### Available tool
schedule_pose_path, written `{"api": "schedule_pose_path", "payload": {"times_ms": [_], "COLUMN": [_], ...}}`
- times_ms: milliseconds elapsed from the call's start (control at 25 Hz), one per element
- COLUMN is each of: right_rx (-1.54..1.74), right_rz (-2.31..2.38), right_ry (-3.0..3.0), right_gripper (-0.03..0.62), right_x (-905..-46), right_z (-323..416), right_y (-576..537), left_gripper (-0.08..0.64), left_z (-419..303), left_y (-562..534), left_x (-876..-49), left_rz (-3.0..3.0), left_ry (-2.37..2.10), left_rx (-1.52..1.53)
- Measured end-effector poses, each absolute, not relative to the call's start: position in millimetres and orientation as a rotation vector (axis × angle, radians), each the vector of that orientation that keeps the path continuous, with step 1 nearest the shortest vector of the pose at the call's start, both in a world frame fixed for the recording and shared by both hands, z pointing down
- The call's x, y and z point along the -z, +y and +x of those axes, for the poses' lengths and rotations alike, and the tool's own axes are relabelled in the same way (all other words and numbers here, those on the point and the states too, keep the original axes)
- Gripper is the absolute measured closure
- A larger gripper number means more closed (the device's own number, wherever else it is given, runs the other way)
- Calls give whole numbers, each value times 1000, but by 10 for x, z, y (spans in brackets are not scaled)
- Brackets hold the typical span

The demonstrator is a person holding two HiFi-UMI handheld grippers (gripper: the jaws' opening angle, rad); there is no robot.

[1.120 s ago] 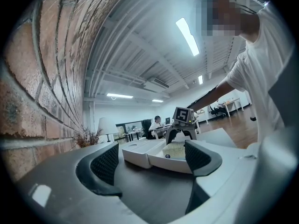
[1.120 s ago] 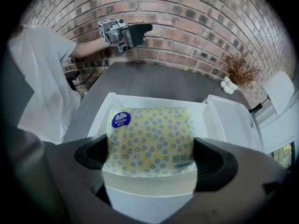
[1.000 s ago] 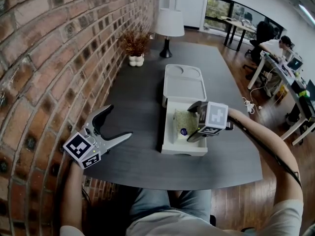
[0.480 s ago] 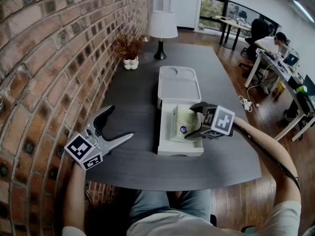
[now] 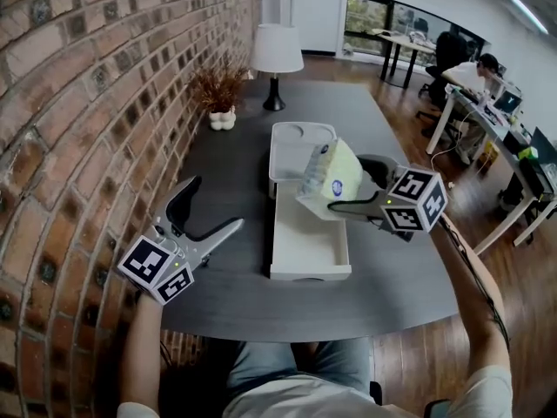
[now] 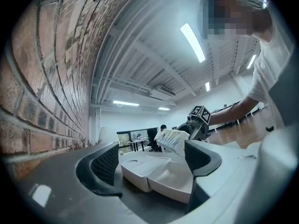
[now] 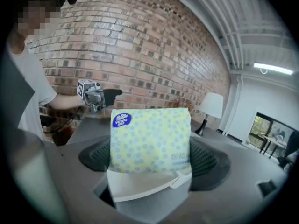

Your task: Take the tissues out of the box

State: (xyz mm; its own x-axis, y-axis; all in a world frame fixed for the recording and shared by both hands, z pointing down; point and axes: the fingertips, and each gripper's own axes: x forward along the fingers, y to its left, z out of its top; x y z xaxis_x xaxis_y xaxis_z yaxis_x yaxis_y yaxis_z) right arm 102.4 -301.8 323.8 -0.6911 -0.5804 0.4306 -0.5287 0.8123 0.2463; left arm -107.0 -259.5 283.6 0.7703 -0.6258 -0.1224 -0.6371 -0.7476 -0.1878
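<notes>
My right gripper is shut on a yellow-and-blue dotted tissue pack and holds it in the air above the open white box. In the right gripper view the tissue pack fills the gap between the two black pads, with the box's rim just below. The box's lid lies flat behind it. At the table's left my left gripper stands open and holds nothing. In the left gripper view its open gripper frames the box and the raised pack.
A brick wall runs along the table's left side. A white lamp and a dried plant in a white pot stand at the far end. Office desks with seated people are at the far right. The near table edge is by my lap.
The right gripper has closed on the tissue pack inside the box and lifted it up and clear of it. The left gripper has stayed open in about the same place.
</notes>
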Motion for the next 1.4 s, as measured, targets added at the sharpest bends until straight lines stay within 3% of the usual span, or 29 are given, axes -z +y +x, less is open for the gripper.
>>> {"api": "schedule_pose_path", "payload": {"times_ms": [840, 1400], "right_rx": [227, 219], "right_rz": [1551, 1960], "right_ry": [-2747, -2691], "right_gripper": [81, 78], "right_x": [-2635, -3173], "right_z": [2134, 2013], "right_y": [-2400, -2000], "left_gripper": [133, 133], "left_z": [-872, -717], "left_y": [-2575, -2408], "left_x": [-2553, -2964], "left_rz": [-2601, -2536], "left_ry": [1296, 1485], "left_rx": [-184, -200]}}
